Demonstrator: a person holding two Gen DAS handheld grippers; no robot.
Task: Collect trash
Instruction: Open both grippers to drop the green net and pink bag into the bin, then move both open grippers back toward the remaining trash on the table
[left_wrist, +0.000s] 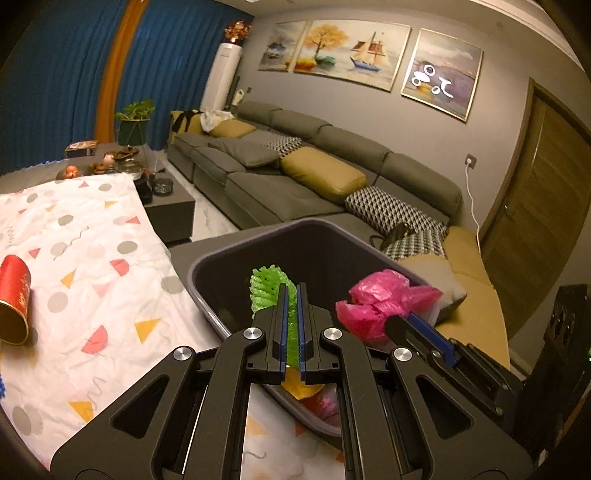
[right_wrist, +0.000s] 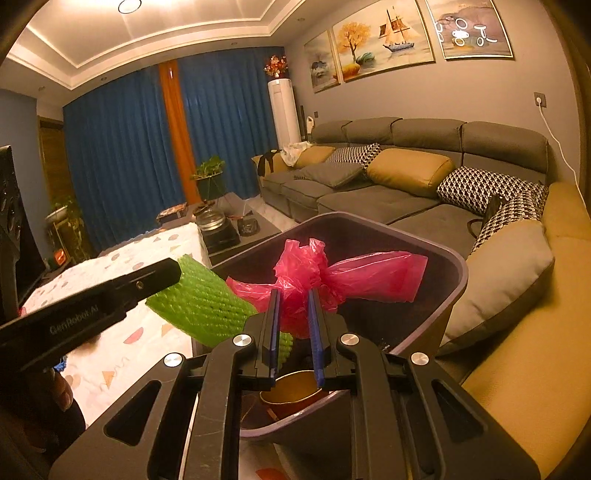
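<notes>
While both grippers hung over the bin, the scene read as follows, near to far.

Left gripper (left_wrist: 291, 325): clamped on a green foam net (left_wrist: 267, 291), its fingers pressed nearly together, held above the bin's near side.

Right gripper (right_wrist: 295, 328): clamped on a pink bag (right_wrist: 332, 277), the plastic bunched between its pads, over the bin's middle.

Bin (left_wrist: 207, 295): dark grey, tub-shaped, at the table edge; a gold-rimmed cup (right_wrist: 291, 391) already lay inside.

Step, by my judgement: the drop. Doing it well meant parting each pair of fingers while well inside the rim, since both pieces looked light and could cling or drift out.

Net: bright green, ribbed mesh, flexed. Bag: thin, crinkled, knotted.

Left over: a red can (left_wrist: 14, 299) lay on its side on the patterned cloth (left_wrist: 96, 236), well apart from the bin.
</notes>
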